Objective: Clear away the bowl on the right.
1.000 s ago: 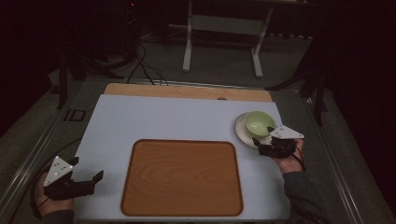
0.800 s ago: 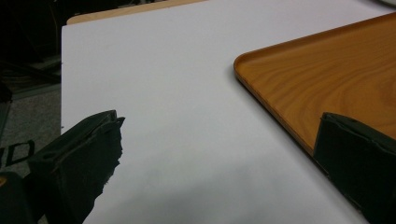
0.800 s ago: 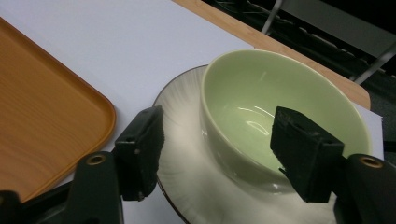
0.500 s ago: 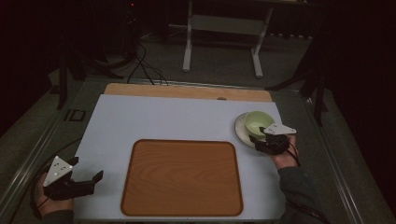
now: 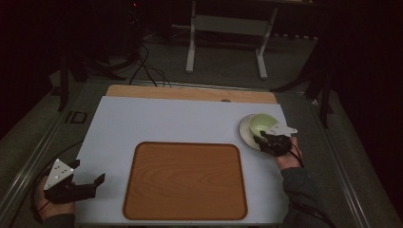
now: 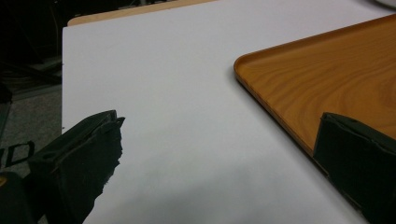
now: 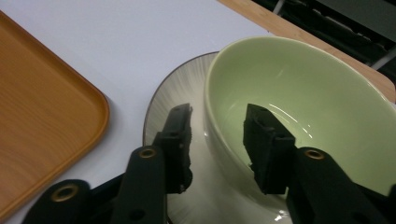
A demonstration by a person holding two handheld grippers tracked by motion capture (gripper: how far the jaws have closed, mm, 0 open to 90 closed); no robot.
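Right gripper view shows the right gripper [image 7: 217, 135] with one jaw inside the green bowl [image 7: 317, 93] and one outside its wall. The jaws have just been closing, but a gap still shows. The bowl sits on a plate [image 7: 173, 93] beside the wooden tray [image 7: 42, 107]. The left gripper [image 6: 217, 149] is wide open and empty above the white table [image 6: 177, 93]. The tray's far side is cut off.

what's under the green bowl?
The green bowl stands on a pale ribbed plate, which lies on the white table sheet. The bowl hides the plate's middle. The right tool straddles the bowl's near wall.
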